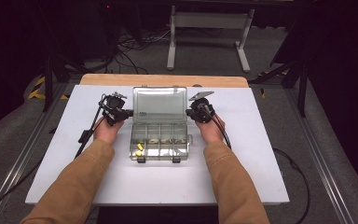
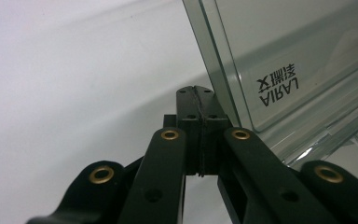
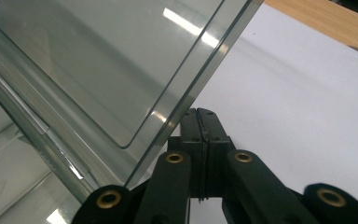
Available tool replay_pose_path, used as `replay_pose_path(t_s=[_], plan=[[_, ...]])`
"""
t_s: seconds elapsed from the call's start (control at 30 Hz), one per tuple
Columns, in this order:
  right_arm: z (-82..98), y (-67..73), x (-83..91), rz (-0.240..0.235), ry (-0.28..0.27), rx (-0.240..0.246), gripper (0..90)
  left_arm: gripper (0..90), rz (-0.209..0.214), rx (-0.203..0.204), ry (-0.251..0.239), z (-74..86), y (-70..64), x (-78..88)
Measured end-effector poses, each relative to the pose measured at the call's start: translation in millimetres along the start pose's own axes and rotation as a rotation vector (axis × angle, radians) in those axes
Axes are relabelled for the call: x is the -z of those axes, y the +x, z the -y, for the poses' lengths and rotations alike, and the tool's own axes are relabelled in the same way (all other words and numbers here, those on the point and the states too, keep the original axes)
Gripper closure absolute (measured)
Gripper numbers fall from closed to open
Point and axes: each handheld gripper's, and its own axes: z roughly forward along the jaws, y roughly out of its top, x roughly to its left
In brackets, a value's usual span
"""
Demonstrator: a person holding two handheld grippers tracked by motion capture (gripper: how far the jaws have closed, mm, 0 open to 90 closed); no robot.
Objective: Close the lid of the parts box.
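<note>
A clear plastic organiser box (image 1: 160, 135) lies open in the middle of the white table (image 1: 51, 163). Its lid (image 1: 161, 103) stands raised at the far side, bearing a dark printed label near one lower corner. The divided tray holds small yellow pieces (image 1: 139, 150) in its compartments.

raised lid (image 1: 160, 104) blocks between both tools, bare white table (image 1: 279, 154) outside

The high view looks forward and down on the whole white table (image 1: 242, 177). Each gripper view looks along its closed jaws, close beside the clear box's raised lid (image 2: 279, 56), which all views share.
</note>
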Motion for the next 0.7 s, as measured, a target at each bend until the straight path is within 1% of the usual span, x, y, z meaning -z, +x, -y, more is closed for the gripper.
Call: replay_pose_path(t_s=[0.13, 0.17, 0.2, 0.23, 0.27, 0.33, 0.37, 0.4, 0.5, 0.53, 0.57, 0.7], plan=[[-0.8, -0.8, 3.6, -0.002, -0.008, 0.004, 90.0, 89.6, -0.003, -0.011, -0.016, -1.3, -0.9, 2.9], [-1.2, -0.7, 4.7, 0.001, -0.008, 0.005, 90.0, 89.6, -0.01, -0.018, -0.017, -1.7, -0.4, 3.6], [-1.7, -0.8, 5.7, 0.0, -0.011, 0.004, 90.0, 89.6, -0.002, -0.019, -0.018, -1.8, -0.1, 4.1], [-2.2, -0.9, 6.6, 0.0, -0.019, 0.004, 90.0, 89.6, -0.002, -0.019, -0.018, -1.8, -0.1, 4.1], [-3.0, -0.7, 7.8, 0.004, -0.024, 0.009, 90.0, 89.6, -0.001, -0.008, -0.019, -1.8, -1.0, 4.7], [-3.4, -0.4, 8.6, 0.006, -0.026, 0.01, 90.0, 89.6, 0.0, -0.008, -0.022, -2.0, -1.5, 5.4], [-3.7, -0.4, 9.2, 0.007, -0.028, 0.012, 90.0, 89.6, -0.008, -0.021, -0.029, -2.5, -1.1, 6.3], [-4.1, -0.5, 10.3, 0.006, -0.033, 0.015, 90.0, 89.6, -0.008, -0.024, -0.03, -2.8, -1.1, 7.1], [-5.0, 0.1, 12.6, 0.012, -0.04, 0.019, 90.0, 89.6, -0.005, -0.024, -0.034, -3.3, -2.4, 9.5], [-5.3, 0.2, 13.4, 0.011, -0.044, 0.021, 90.0, 89.6, 0.004, -0.02, -0.033, -3.4, -2.9, 10.9], [-6.2, 0.5, 15.5, 0.01, -0.051, 0.022, 90.0, 89.6, -0.001, -0.03, -0.041, -3.9, -2.7, 12.5], [-6.8, 1.0, 18.2, 0.006, -0.057, 0.026, 90.0, 89.6, -0.002, -0.04, -0.046, -4.4, -3.3, 15.5]])
